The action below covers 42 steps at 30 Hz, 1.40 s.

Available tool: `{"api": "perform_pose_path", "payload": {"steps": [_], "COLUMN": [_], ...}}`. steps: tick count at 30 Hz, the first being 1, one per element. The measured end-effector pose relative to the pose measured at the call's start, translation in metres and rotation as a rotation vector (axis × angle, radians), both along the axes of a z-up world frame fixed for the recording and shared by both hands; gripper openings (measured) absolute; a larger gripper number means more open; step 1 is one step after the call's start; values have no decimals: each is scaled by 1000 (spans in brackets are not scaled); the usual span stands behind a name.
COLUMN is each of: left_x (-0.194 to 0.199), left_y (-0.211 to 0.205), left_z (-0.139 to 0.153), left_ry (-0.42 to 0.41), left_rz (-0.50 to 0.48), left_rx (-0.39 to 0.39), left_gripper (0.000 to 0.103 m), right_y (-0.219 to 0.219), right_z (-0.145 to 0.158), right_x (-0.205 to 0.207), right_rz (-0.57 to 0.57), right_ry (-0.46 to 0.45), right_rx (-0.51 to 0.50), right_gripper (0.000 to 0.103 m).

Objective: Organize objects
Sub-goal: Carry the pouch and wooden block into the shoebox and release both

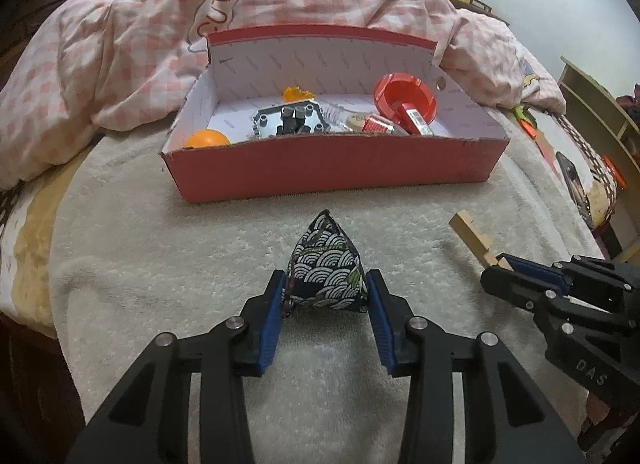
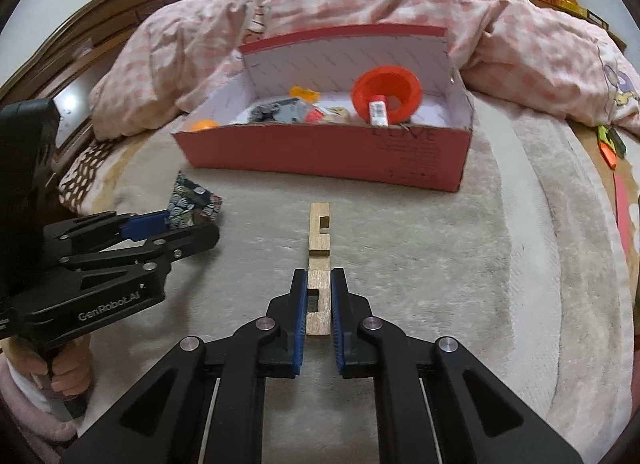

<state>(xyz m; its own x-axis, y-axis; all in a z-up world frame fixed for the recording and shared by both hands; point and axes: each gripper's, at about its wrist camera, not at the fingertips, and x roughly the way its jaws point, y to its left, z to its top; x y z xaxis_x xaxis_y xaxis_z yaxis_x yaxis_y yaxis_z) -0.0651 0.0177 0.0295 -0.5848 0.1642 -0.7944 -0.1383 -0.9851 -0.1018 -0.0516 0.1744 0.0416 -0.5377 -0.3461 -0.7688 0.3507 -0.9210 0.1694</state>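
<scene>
On the bed's cream blanket (image 1: 160,248), before the red box (image 1: 332,164), the left claw (image 1: 326,292) pinches a patterned pouch (image 1: 326,264). The right claw (image 2: 320,300) is clamped on a notched wooden block (image 2: 319,240).

- A bed (image 1: 160,232) under a beige fleece blanket (image 2: 440,272).
- On it: a red cardboard box (image 1: 332,168), a patterned pouch (image 1: 326,264), a notched wooden block (image 2: 319,232), and a rumpled pink checked duvet (image 1: 120,56).

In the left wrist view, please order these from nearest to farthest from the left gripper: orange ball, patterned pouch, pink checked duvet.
1. Patterned pouch, between the left gripper's fingers.
2. Orange ball, in the red box's left corner.
3. Pink checked duvet, behind the box.
</scene>
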Motion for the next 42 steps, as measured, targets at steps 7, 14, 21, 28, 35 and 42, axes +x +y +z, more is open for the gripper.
{"api": "perform_pose_path", "payload": {"steps": [7,14,21,28,35,42], "left_x": [4,-15,-44,-79,-114,-137], "left_y": [-2,-4,-3,-1,0,1], "left_z": [21,46,67,71,55,34], "left_ry": [54,106,148,144,112,82], "left_rz": [-6,3,21,45,79,100], "left_rx": [15,5,-3,-6,-23,-41], "left_gripper": [39,39,39,39,39,39], "right_y": [-8,-10,-9,-10,-16,-20], "right_z": [20,47,66,71,59,40], "right_x": [6,-3,-33,-70,-100,-122], "right_rz": [39,52,27,-16,-43,-57], "right_ry": [45,98,130,147,140,120], "right_rx": [-14,2,12,13,12,32], "right_gripper": [12,12,12,12,12,12]}}
